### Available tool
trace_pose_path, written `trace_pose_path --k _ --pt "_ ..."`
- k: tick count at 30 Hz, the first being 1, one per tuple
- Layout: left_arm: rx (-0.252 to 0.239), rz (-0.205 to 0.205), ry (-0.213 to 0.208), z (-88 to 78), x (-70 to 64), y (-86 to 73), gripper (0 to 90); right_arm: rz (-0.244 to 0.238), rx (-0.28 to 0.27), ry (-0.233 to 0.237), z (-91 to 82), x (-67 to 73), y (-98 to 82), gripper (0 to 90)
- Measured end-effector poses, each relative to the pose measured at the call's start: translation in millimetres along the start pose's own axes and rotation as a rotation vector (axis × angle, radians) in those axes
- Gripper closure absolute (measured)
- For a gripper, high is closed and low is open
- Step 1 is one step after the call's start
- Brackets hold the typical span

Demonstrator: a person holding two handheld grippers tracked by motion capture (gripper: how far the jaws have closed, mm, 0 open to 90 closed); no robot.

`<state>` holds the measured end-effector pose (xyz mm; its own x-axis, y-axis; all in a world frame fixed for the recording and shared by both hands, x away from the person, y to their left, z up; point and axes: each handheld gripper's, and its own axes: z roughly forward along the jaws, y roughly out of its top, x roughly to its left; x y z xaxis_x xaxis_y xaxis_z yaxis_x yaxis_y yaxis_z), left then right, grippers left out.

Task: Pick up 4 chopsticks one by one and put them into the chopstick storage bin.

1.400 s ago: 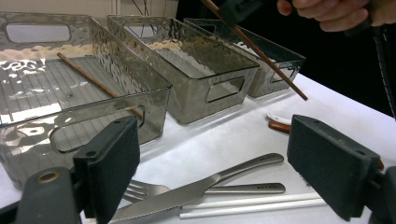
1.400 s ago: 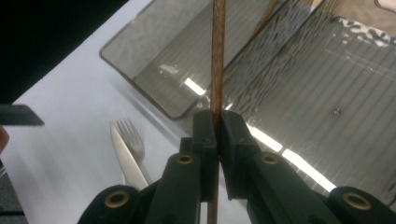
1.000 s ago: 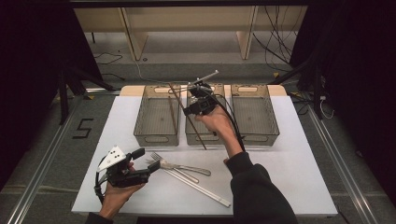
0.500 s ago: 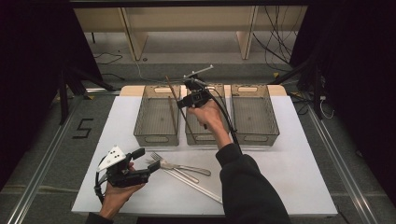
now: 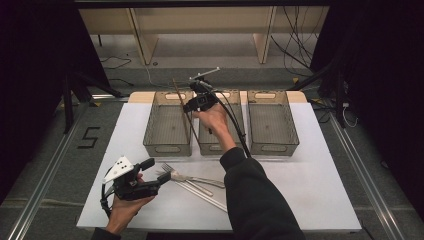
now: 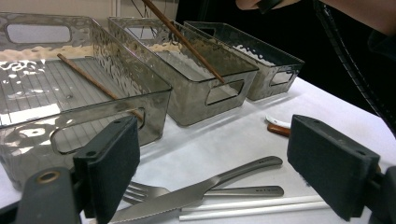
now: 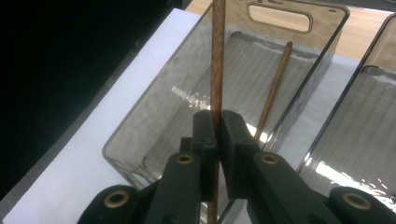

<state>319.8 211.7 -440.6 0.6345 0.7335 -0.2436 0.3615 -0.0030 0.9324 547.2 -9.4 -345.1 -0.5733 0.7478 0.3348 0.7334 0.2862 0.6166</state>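
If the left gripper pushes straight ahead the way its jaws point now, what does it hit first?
Probably the knife and fork lying just ahead of the open left gripper; the left tray stands behind them, though depth is hard to judge.

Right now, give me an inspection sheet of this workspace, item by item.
Surface: white table, bare at its right.
Job's things: brown chopstick clamped upright in the right gripper over the left bin; second chopstick lying inside it.
Clutter: fork, knife, white chopsticks; middle bin and right bin.
Grippers: left gripper open, near the cutlery.
Cables: black cable trailing from the right gripper; more on the floor behind.
Surroundings: dark, wooden frame beyond.
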Motion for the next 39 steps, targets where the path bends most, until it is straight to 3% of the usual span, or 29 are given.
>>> trace_pose_path --k 10,25,39 --pt "0.0 0.003 -0.003 -0.5 -0.3 0.4 16.7 0.025 0.012 -0.005 17.7 2.8 11.6 85.5" --pt "-0.002 0.004 -0.006 -0.3 -0.8 0.6 16.7 0.046 -0.003 -0.01 25.5 7.7 24.8 85.5" --pt "-0.004 0.006 -0.008 -0.5 -1.1 0.8 16.7 0.058 -0.021 -0.027 33.9 6.2 26.2 85.5"
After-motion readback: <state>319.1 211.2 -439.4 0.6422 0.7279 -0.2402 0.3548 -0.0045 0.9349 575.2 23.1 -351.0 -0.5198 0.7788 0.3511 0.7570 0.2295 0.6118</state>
